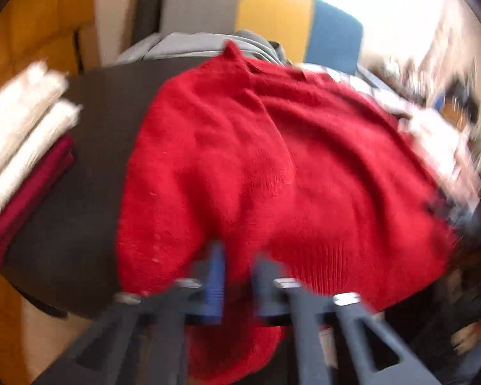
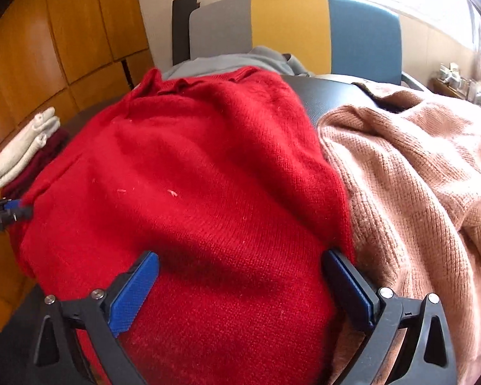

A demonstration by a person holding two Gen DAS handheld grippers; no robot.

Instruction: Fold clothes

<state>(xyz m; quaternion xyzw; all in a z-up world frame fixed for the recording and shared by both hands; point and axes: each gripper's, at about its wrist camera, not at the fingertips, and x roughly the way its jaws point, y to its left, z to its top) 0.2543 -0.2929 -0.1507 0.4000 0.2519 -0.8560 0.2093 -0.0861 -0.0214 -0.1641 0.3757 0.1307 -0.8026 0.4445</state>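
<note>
Right now, in my left wrist view, my left gripper (image 1: 237, 276) sits at the bottom centre of the frame, its blue pads drawn close together with the near hem of the red sweater (image 1: 272, 166) bunched between them; the picture is blurred, but the pads look pinched on the knit. That sweater spreads across the middle of the frame over a dark table (image 1: 96, 160). At the left edge, a stack of folded clothes (image 1: 25, 147) lies on the table: pale cream pieces on top, a dark maroon one beneath. At the top stands a chair (image 1: 272, 19) with a back in grey, yellow and blue panels, and grey cloth lies on its seat. I see no bin, basket or box, and no label or writing that I can read.

In my right wrist view, my right gripper (image 2: 240, 288) is at the bottom, its blue pads spread wide apart, with the sweater's red knit lying between them and neither pad pressing on it. The sweater fills the centre and left of the frame. Touching its right edge, a pink knit garment (image 2: 417, 192) is heaped over the right side. The folded stack shows small at the left edge, and my left gripper's tip pokes in just below it, against the sweater's edge. No writing is legible here either.
</note>
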